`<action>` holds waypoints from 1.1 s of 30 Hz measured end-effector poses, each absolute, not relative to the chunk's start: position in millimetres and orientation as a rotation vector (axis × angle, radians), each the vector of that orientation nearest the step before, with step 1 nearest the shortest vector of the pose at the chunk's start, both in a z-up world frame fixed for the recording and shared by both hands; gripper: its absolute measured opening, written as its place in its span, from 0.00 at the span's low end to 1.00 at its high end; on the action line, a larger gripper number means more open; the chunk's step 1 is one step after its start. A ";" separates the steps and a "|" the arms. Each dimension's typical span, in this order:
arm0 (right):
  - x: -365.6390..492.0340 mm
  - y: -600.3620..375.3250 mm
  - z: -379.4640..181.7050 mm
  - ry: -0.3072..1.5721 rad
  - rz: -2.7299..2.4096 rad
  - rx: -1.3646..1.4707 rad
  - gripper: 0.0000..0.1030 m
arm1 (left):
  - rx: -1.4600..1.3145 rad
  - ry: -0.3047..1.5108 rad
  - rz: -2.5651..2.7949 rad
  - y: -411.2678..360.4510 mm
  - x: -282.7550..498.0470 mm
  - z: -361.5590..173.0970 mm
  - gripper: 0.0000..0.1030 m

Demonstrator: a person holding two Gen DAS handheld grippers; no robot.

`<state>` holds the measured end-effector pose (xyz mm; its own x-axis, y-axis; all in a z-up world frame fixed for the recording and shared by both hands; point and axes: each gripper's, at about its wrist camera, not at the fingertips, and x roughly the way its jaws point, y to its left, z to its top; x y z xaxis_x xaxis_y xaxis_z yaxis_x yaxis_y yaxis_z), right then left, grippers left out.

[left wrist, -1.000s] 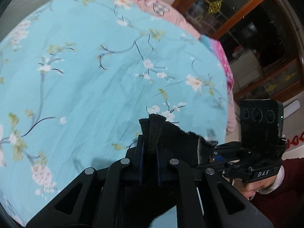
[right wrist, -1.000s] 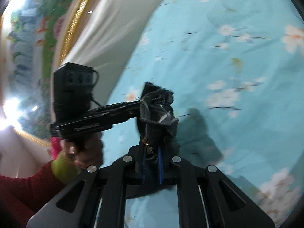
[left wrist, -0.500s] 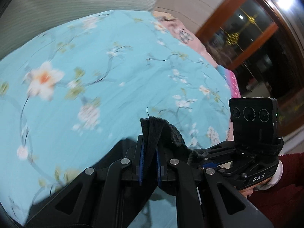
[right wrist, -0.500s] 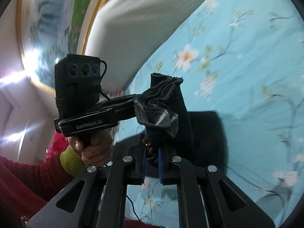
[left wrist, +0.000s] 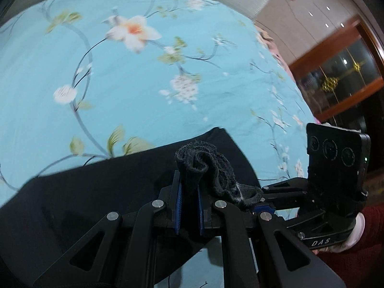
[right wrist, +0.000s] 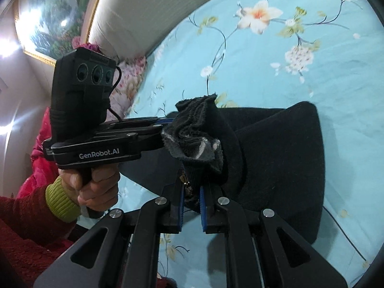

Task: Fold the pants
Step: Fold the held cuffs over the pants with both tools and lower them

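Note:
The black pants (left wrist: pixel 100 192) lie spread on the light blue flowered bedsheet (left wrist: pixel 120 76), with one end lifted. My left gripper (left wrist: pixel 188 187) is shut on a bunched edge of the pants, which sticks up between its blue pads. My right gripper (right wrist: pixel 192 189) is shut on the same bunched edge (right wrist: pixel 194 129) right beside it. Each gripper shows in the other's view: the right one (left wrist: pixel 288 199) at the lower right, the left one (right wrist: pixel 134 139) at the left. The pants (right wrist: pixel 283 163) hang in a fold below my grippers onto the bed.
A white padded headboard (right wrist: pixel 148 7) runs along the far edge of the bed. A pink flowered pillow (right wrist: pixel 129 79) lies at the left. A framed painting (right wrist: pixel 55 12) hangs on the wall. A dark wooden cabinet (left wrist: pixel 340 79) stands past the bed's right side.
Both grippers have carried the held pants edge up toward the headboard. More of the black pants now shows spread on the bed beneath them. Both stay shut.

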<state>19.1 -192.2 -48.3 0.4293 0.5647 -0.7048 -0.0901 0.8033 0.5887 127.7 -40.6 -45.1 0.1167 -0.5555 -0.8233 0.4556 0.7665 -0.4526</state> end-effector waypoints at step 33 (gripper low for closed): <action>42.1 -115.4 -43.1 1.162 0.587 0.333 0.43 | -0.413 1.202 -0.228 113.1 56.9 -39.9 0.54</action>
<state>42.1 -115.4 -43.1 0.2728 0.5919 -0.7584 -0.2594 0.8044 0.5345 56.9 113.1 -39.9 0.3502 -0.3856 -0.8536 -0.0454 0.9033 -0.4266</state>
